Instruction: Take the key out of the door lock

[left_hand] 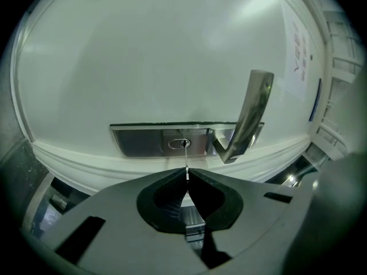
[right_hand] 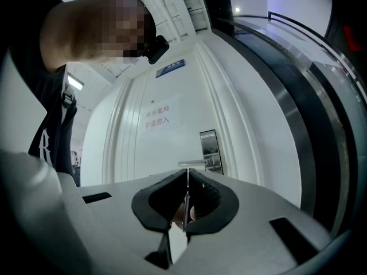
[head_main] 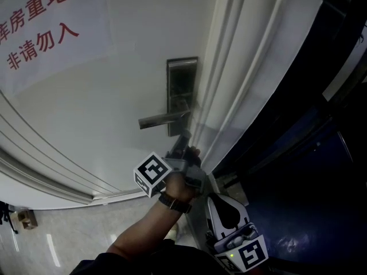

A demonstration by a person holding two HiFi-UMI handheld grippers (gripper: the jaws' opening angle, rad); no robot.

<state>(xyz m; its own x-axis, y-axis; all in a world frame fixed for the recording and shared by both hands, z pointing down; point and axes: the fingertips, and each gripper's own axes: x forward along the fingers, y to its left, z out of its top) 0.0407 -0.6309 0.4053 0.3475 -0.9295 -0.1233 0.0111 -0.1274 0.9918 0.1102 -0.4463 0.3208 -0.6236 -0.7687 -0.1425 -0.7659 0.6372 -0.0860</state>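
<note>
The metal lock plate (head_main: 182, 90) with its lever handle (head_main: 163, 120) sits on the white door (head_main: 86, 107). My left gripper (head_main: 184, 141), held by a hand, presses up to the plate's lower end. In the left gripper view the jaws (left_hand: 187, 175) are shut on a thin key (left_hand: 185, 158), seen edge-on, whose tip reaches the keyhole (left_hand: 179, 144) in the plate (left_hand: 137, 139); the handle (left_hand: 252, 116) is beside it. My right gripper (head_main: 226, 211) hangs lower, away from the door, its jaws (right_hand: 187, 179) shut with nothing between them.
A paper sign with red characters (head_main: 40, 22) is stuck on the door at upper left. The white door frame (head_main: 241, 67) runs just right of the lock. A dark glass wall (head_main: 309, 153) stands further right. Pale tiled floor (head_main: 57, 234) lies below.
</note>
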